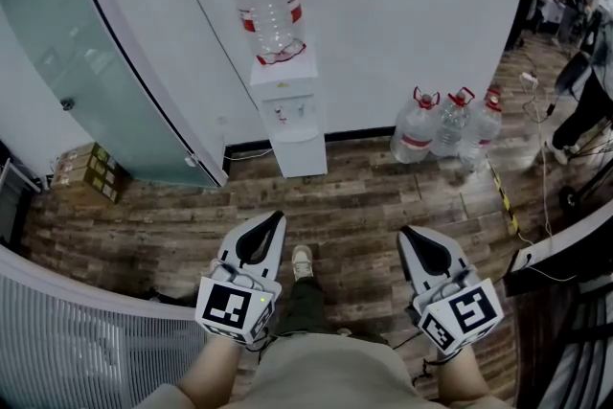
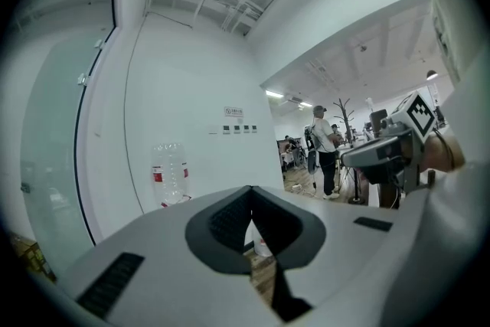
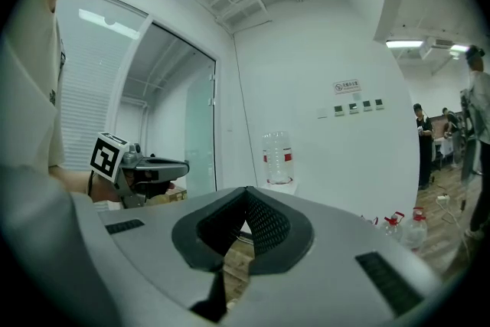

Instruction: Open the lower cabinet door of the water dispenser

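The water dispenser (image 1: 290, 115) is standing against the white wall (image 1: 383, 24) in the upper middle of the head view, with an upturned clear bottle (image 1: 269, 10) sitting on top. Its lower cabinet door (image 1: 300, 156) is facing the camera just above the wooden floor (image 1: 354, 206) and is looking closed. The left tongs (image 1: 274, 218) are showing at the lower left of that frame and the right tongs (image 1: 409, 233) at the lower right, both well apart from the dispenser and pointing toward it. In the left gripper view the left tongs (image 2: 251, 195) are sitting with their tips pressed together and nothing between them; the bottle (image 2: 169, 173) is showing to their left. In the right gripper view the right tongs (image 3: 246, 193) are likewise closed on nothing, with the bottle (image 3: 277, 157) rising just above them. Three spare jugs (image 1: 448, 124) are standing right of the dispenser, and a glass partition (image 1: 86, 62) is filling the upper left.
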Available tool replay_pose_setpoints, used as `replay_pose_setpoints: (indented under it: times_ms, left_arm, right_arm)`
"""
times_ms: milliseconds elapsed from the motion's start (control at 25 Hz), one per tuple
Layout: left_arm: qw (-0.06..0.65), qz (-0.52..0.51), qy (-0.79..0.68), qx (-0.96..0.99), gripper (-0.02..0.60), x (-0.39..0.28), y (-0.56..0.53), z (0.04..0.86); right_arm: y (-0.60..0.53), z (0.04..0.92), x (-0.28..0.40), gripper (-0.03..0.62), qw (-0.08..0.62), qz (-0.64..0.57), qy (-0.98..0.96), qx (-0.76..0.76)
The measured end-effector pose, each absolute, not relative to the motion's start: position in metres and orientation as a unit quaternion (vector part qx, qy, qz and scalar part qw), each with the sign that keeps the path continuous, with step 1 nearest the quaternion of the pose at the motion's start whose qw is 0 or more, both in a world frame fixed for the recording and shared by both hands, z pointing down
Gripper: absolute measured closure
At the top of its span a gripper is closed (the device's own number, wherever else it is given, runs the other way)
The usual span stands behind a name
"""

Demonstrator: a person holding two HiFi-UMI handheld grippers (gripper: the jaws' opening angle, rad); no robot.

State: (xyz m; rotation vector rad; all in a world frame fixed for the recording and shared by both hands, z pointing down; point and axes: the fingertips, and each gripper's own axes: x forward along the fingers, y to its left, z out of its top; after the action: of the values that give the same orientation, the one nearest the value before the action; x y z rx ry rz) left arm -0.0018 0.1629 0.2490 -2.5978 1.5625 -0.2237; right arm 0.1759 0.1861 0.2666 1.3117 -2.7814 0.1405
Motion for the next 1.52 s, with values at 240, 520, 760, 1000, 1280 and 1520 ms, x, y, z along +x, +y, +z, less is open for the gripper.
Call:
replay_pose_setpoints:
  times_ms: [240,520,760,1000,1280,1520]
  left_arm:
    - [0.041,-0.079,0.51,-0.855,0.577,-0.01,0.122,0.262]
    - [0.041,-0.088,0.507,-0.856,0.577,-0.038,0.058,0.266]
    - [0.017,-0.079,0.493,-0.866,0.577,-0.068,-0.012,0.26]
    - [0.019,-0.086,0.471,-0.878,0.577,-0.107,-0.093,0.254]
    - [0.016,-0.083,0.444,-0.892,0.577,-0.15,-0.182,0.247]
    - [0.006,-0.077,0.434,-0.897,0.577,-0.175,-0.229,0.252]
  right_arm:
    - [0.146,0.273,0.168,0.588,0.025,0.058,-0.903,0.424]
    - [0.074,0.273,0.146,0.588,0.043,0.051,-0.901,0.43]
    - [-0.001,0.267,0.106,0.588,0.056,0.06,-0.899,0.43]
    - [-0.084,0.265,0.052,0.588,0.062,0.072,-0.9,0.425]
    - [-0.175,0.256,-0.003,0.588,0.069,0.067,-0.896,0.434]
    - [-0.225,0.255,-0.027,0.588,0.086,0.06,-0.889,0.446]
